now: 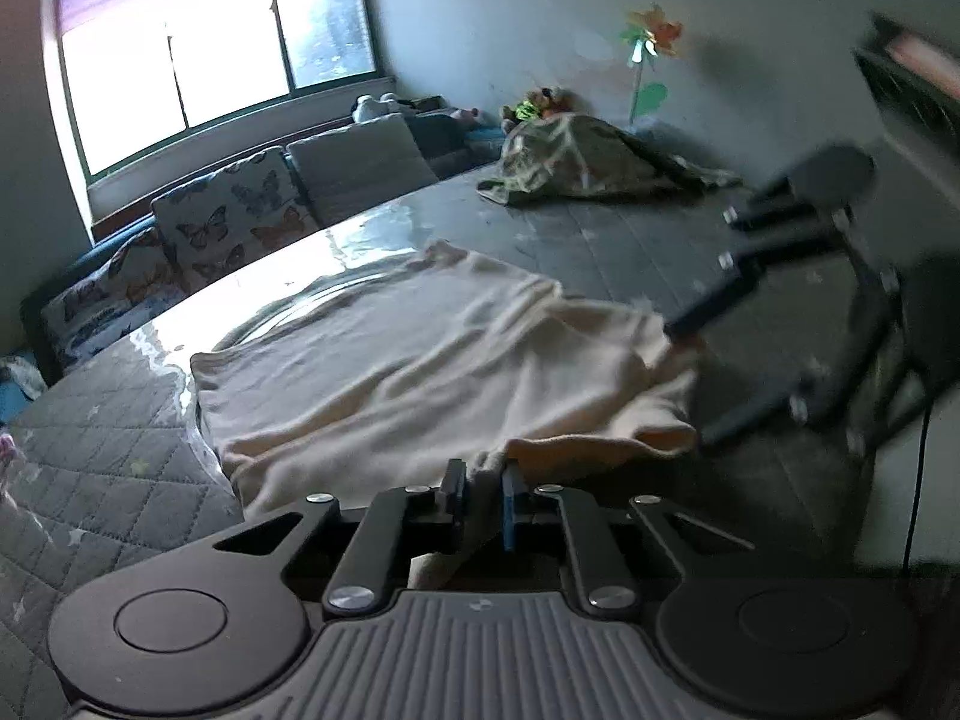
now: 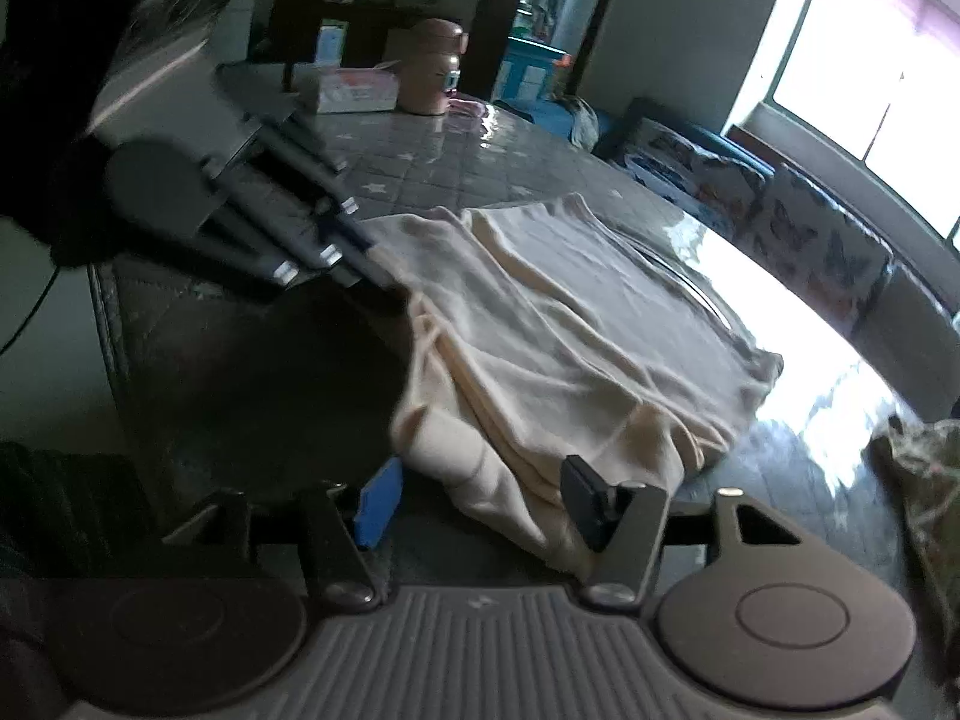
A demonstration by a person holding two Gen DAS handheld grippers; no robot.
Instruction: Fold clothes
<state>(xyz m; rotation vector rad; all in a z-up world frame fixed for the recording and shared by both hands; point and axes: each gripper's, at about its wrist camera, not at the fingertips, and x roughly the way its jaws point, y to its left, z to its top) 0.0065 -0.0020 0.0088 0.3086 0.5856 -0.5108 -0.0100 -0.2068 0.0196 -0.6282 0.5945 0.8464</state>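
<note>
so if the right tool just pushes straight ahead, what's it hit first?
Likely the cream garment: its near folded edge lies between the right tool's open fingers, directly ahead. Depth is hard to judge.

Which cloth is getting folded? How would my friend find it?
Find the big grey quilted table in front of the window. The cream garment lies spread at its near edge, with the left gripper shut on its hem. It is pale and plain, unlike the green patterned cloth heaped at the table's far side.
</note>
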